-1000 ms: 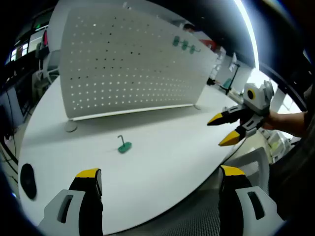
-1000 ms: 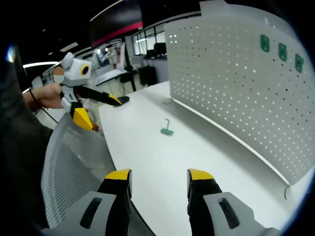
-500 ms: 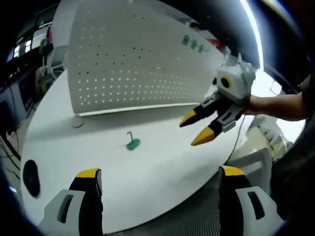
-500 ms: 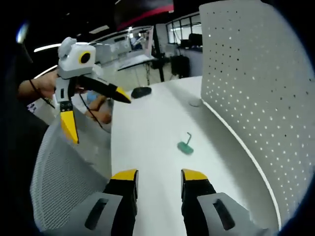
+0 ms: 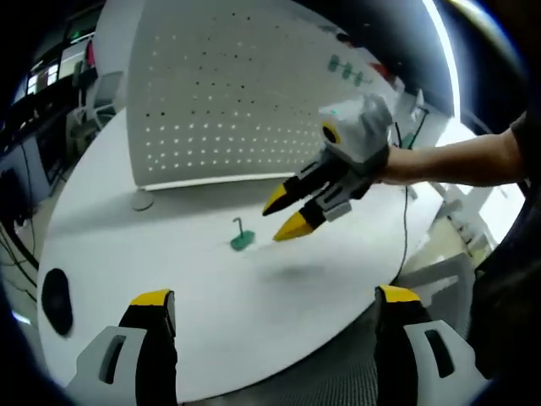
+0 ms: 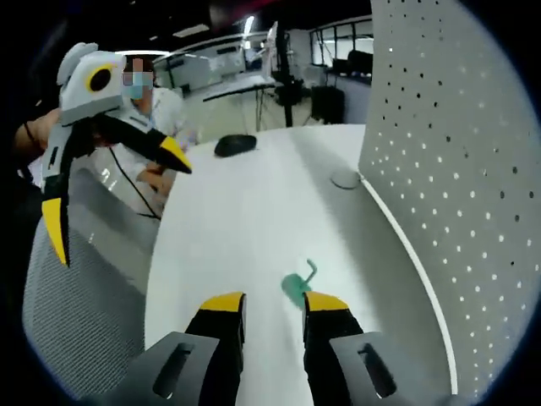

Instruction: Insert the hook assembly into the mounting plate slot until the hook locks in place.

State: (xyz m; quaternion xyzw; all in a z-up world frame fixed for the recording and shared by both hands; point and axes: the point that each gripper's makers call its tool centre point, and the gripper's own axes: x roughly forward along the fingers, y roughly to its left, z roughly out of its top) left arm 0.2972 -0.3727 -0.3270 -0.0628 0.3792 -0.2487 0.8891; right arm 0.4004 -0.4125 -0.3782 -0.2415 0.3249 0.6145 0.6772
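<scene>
Since a second ago my right gripper (image 6: 273,302) has swung in over the green hook assembly (image 5: 242,239), jaws parted, tips just short of it on the white table (image 5: 169,279). My left gripper (image 5: 275,300) hangs wide open, well back from the hook. I should straddle its base squarely before closing.

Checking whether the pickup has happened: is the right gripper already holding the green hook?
No. In the left gripper view the right gripper has open jaws beside the green hook, which lies on the white table.
</scene>
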